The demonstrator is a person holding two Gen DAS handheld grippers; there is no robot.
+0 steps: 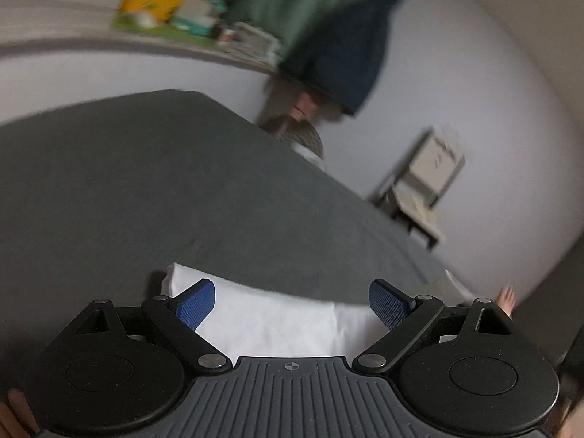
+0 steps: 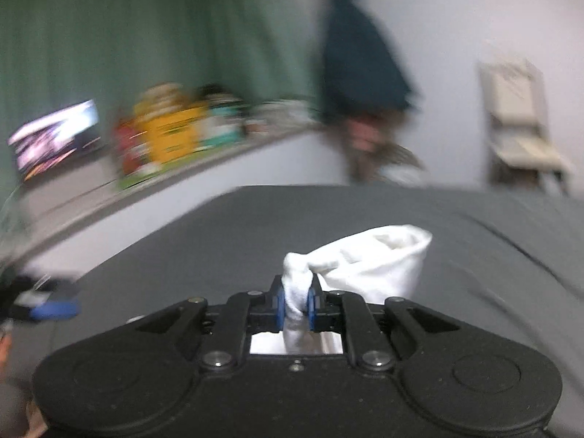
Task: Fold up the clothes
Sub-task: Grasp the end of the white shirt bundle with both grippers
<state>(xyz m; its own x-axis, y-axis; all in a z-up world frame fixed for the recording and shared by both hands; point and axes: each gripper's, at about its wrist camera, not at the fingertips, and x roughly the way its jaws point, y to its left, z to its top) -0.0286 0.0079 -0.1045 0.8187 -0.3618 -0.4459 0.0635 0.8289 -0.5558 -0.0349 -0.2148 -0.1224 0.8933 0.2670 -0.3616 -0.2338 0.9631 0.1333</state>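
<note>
A white garment (image 1: 277, 321) lies on the grey bed sheet (image 1: 146, 189), right under my left gripper (image 1: 292, 304). The left gripper is wide open, its blue pads (image 1: 195, 304) spread above the cloth without holding it. My right gripper (image 2: 296, 306) is shut on a bunched part of the white garment (image 2: 368, 266), which stands up in a lump just ahead of the fingers above the grey sheet (image 2: 219, 233). The left gripper's blue pad shows blurred at the left edge of the right wrist view (image 2: 54, 308).
A shelf (image 2: 109, 197) with yellow and green boxes (image 2: 171, 135) runs along the wall beyond the bed. A dark blue garment (image 2: 361, 65) hangs on the wall. A folding chair (image 2: 518, 124) stands at the right. A screen (image 2: 54, 138) glows at the left.
</note>
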